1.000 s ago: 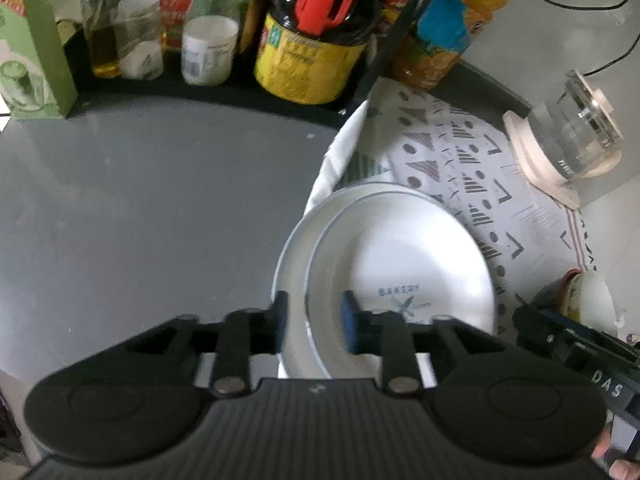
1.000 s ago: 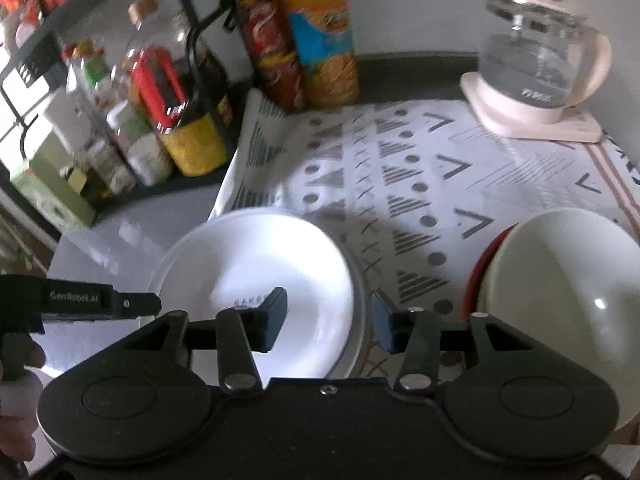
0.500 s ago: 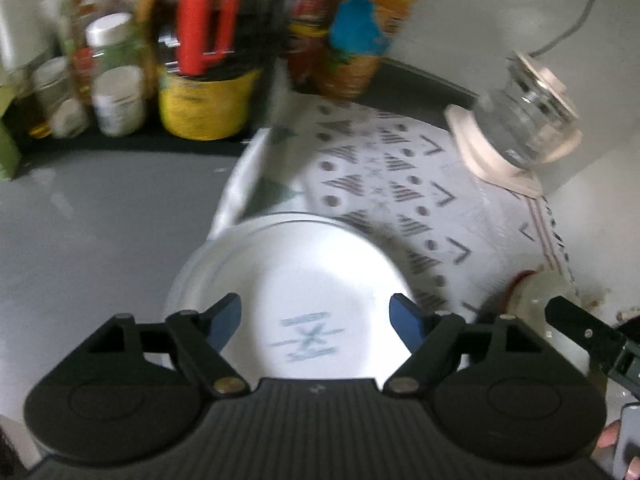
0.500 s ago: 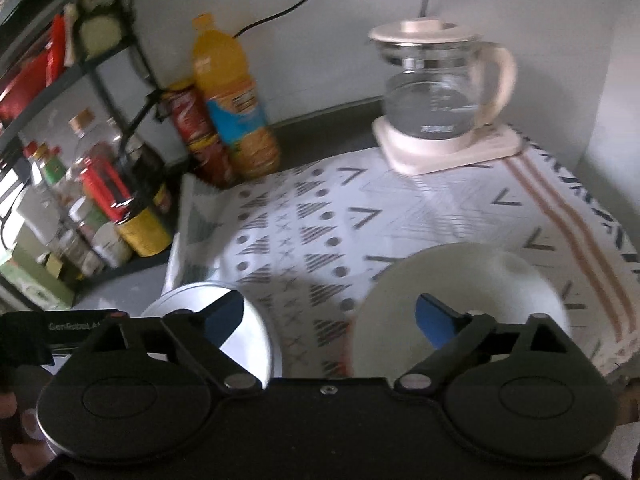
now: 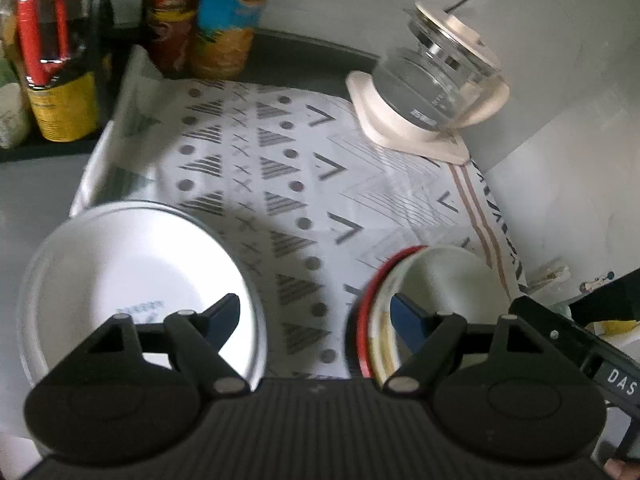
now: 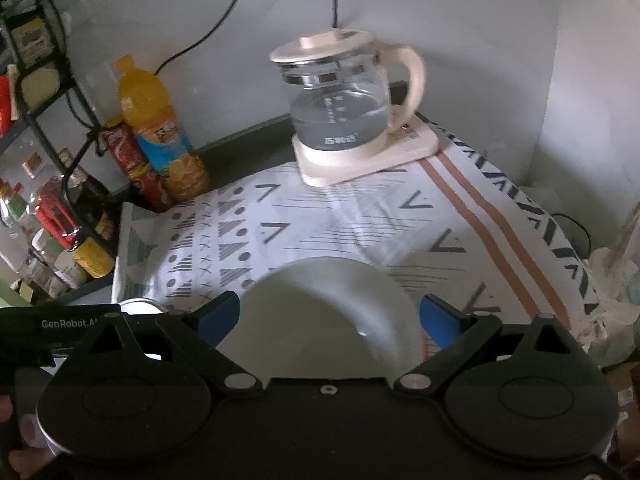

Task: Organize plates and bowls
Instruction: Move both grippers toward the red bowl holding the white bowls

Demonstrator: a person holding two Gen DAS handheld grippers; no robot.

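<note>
— So, how far along can the job be judged to be?

— Roughly halfway, it would seem. 2 plates (image 5: pixel 132 276) are seen nested under the left finger of the left gripper (image 5: pixel 316 318), on the left edge of the cloth (image 5: pixel 280 168). That stack looks settled.

— And the bowls?

— A cream bowl (image 5: pixel 444 280) is seen sitting in a red-rimmed one (image 5: pixel 366 308), under the right finger of the same gripper. From the right gripper (image 6: pixel 330 314) the cream bowl (image 6: pixel 324 312) is found dead ahead, between the fingers but below them. Whether more bowls are meant to be added cannot be told.

— Is anything held?

— Nothing. Both tools are spread wide, with blue pads (image 6: pixel 218 316) well apart, and no dish is pinched by either.

— What is left, then?

— Probably a final placing of the stacks, if 1 spot is wanted for both. The 2 stacks are kept apart by a strip of bare cloth ahead of the left gripper.

— Anything in the way?

— A kettle (image 6: pixel 344 112) is stood far ahead of the right gripper, and bottles (image 6: pixel 160 136) are grouped ahead to its left. Neither is near the dishes.
</note>
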